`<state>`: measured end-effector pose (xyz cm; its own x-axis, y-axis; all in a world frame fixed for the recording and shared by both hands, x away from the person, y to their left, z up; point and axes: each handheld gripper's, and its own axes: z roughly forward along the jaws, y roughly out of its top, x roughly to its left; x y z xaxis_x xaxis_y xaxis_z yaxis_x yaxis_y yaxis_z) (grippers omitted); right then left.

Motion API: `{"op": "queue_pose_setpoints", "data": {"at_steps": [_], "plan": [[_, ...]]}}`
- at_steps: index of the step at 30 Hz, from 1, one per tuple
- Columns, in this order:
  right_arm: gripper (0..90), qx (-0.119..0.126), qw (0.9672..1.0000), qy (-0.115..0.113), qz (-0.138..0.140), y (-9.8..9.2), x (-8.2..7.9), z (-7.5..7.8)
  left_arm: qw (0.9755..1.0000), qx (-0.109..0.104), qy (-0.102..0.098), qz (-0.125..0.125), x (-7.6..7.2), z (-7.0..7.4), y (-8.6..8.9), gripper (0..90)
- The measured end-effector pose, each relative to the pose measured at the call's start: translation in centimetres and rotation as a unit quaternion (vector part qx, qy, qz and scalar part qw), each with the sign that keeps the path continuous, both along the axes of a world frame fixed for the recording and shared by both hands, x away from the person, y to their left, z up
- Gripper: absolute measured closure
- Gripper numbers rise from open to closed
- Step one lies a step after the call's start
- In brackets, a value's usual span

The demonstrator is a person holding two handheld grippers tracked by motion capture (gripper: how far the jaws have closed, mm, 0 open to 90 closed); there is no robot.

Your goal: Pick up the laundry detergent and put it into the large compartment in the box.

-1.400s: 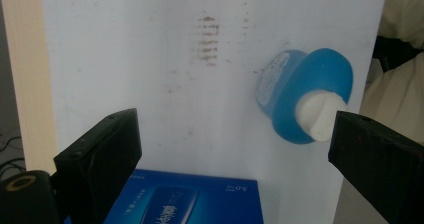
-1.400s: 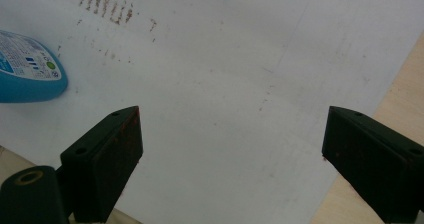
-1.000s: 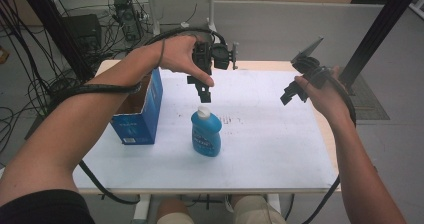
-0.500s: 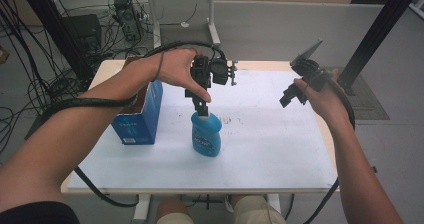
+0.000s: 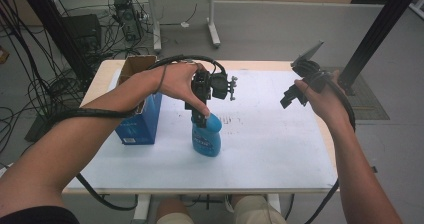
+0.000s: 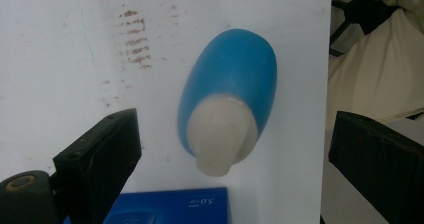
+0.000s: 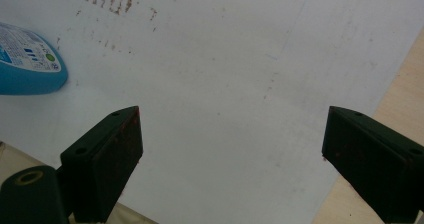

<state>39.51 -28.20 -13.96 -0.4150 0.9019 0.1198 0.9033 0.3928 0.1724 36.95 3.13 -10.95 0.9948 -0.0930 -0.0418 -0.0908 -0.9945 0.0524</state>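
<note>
We hold our left gripper (image 5: 200,115) directly above the blue bottle (image 5: 206,138), which stands upright near the middle of the white table (image 5: 280,149), just beside the blue box (image 5: 140,124). In the left gripper view its jaws stand wide apart on either side of the bottle's white cap (image 6: 222,136) and grip nothing. Our right gripper (image 5: 292,96) hangs well apart over the table's right side, jaws wide open, holding nothing.
</note>
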Motion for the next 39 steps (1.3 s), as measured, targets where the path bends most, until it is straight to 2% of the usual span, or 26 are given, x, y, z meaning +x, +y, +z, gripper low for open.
{"op": "queue_pose_setpoints", "data": {"at_steps": [21,26,39], "plan": [[9.4,-0.002,1.0,-0.002,-0.008,-0.1,-0.1,-0.5,0.9998,0.016,0.002,-0.014,-0.2,-3.2,-1.3,5.6],[9.4,-0.001,0.9999,-0.003,-0.01,-0.2,0.0,-0.7,0.9997,0.014,0.005,-0.017,-0.1,-3.8,-1.3,6.0],[9.4,0.0,0.9999,-0.002,-0.01,-0.3,0.1,-1.1,0.9995,0.024,0.006,-0.021,0.0,-5.2,-1.5,6.3]]}}
